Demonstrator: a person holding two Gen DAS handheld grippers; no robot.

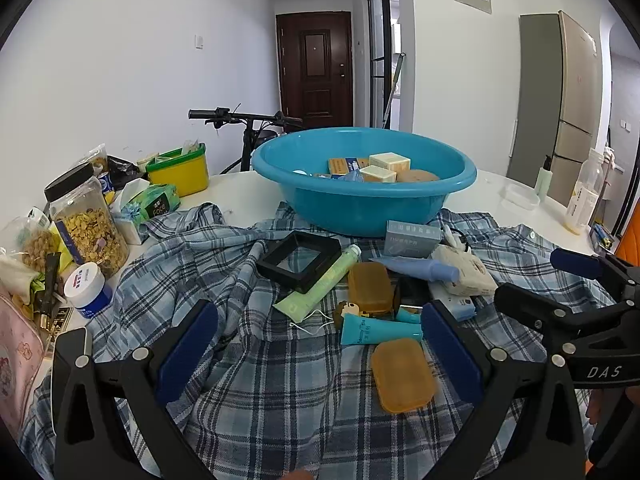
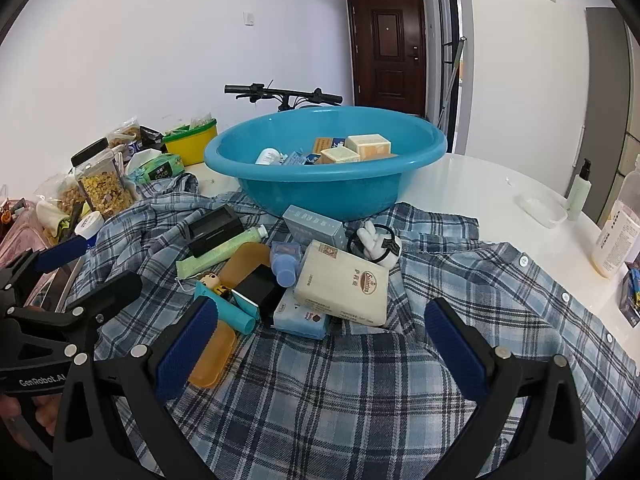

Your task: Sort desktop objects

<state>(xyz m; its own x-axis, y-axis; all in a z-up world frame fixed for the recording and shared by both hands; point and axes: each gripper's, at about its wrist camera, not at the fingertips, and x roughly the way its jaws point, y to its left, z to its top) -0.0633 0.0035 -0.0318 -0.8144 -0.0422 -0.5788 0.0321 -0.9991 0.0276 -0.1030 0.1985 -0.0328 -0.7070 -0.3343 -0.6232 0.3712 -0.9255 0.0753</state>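
Already my round turquoise plastic basin (image 2: 280, 184) holds part of the job: two cream cardboard boxes (image 2: 356, 148), an orange carton and a small white jar (image 2: 268, 156) lie inside it, at the far end of the blue-and-white plaid shirt (image 2: 340, 392) spread over the white table (image 2: 480, 184). Just near of the basin the unsorted heap is still large. From the right wrist view I count a grey-blue cardboard box (image 2: 316, 226) touching the basin's foot, a cream paper tissue pack (image 2: 344, 284) lying over a pale blue packet, a light blue bottle (image 2: 285, 268), a pale green tube (image 2: 220, 250), a black square frame (image 2: 214, 228), a turquoise tube (image 2: 228, 308), a small figurine and a white plush toy (image 2: 376, 244). Two amber translucent soap cases show in the left wrist view, one in the heap (image 1: 370, 288) and one lying apart, nearest to me (image 1: 402, 376). So I judge the sorting well under half done, with roughly a dozen pieces left. My left gripper (image 1: 320, 352) hangs above the shirt with its blue pads wide apart and nothing between them; my right gripper (image 2: 320, 350) is likewise spread and empty, near the tissue pack. Far left along the wall stand a clear cereal jar (image 1: 90, 220) and a yellow tub (image 1: 180, 172); whether those belong to the sort, I cannot tell.
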